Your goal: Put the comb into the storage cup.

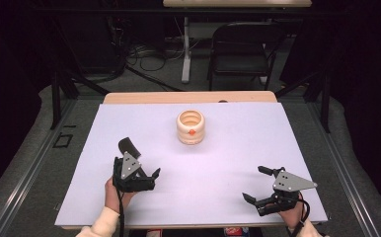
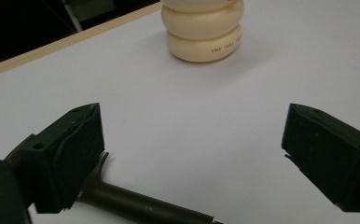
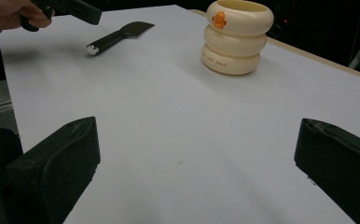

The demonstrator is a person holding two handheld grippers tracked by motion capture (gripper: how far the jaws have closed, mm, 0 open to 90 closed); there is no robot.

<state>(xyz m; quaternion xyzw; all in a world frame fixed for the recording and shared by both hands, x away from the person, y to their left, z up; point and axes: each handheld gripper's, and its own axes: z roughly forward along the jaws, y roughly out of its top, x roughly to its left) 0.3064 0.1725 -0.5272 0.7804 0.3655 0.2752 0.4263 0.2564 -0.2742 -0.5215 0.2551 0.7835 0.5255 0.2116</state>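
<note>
High view first: I have the left gripper (image 1: 138,168) low on the white sheet (image 1: 228,163) at about eight o'clock from the table's centre, and the right gripper (image 1: 256,183) near five o'clock, close to the sheet's near edge. From the left gripper view I read the jaws standing wide apart, pads pressing on nothing; the dark spatula (image 2: 136,203) lies on the sheet across the bottom of that view, its blade end tucked just beside the left-hand jaw and its handle running toward the right-hand one. I cannot tell whether that jaw touches it. From above, one end of the spatula pokes out at eleven o'clock from the gripper body, the rest hidden under it.

Right gripper view gives me its own jaws spread wide as well, with bare sheet between them (nothing within the span).

Cream ringed cup (image 1: 191,127) with the small orange mark stands upright at twelve o'clock, well apart from both grippers and a little short of the sheet's far edge, where a strip of wooden tabletop (image 1: 188,97) shows. Between the two grippers the sheet lies open, and so does the stretch from each gripper up to the cup. Beyond the far edge stands a dark folding chair (image 1: 240,47).
</note>
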